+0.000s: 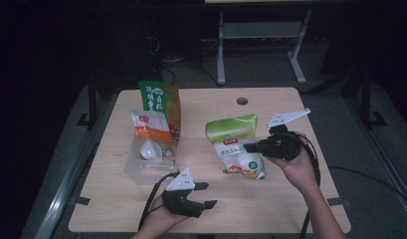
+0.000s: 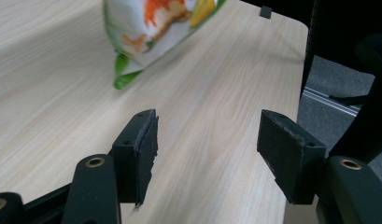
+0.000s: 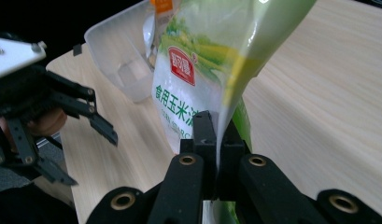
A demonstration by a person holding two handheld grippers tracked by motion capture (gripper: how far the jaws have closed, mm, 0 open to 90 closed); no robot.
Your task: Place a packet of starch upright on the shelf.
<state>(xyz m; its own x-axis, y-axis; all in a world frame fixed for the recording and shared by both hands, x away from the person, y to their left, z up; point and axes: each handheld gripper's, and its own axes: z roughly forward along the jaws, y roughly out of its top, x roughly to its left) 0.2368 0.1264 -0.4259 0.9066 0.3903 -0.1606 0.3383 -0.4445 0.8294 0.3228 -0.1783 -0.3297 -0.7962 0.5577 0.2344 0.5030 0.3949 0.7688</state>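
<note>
Desk (image 1: 290, 209) carried a clear tub (image 1: 141, 172) w/ two bags; starch bag (image 1: 238, 144) hung above desk centre, pinched by right gripper (image 1: 252, 147). Left gripper (image 1: 205, 195) gaped empty nearby. Step: carrying; next probably lowering bag into tub

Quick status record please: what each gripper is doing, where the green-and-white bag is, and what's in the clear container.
right gripper: shut on the edge of the green-and-white bag, holding it at the table's right half
left gripper: open, nothing between its pads, low over the near edge of the table
bag contact with table: cannot tell
clear container: left half of table, holds a white-and-orange pouch
green-and-orange bag: upright at the container's far end
</note>
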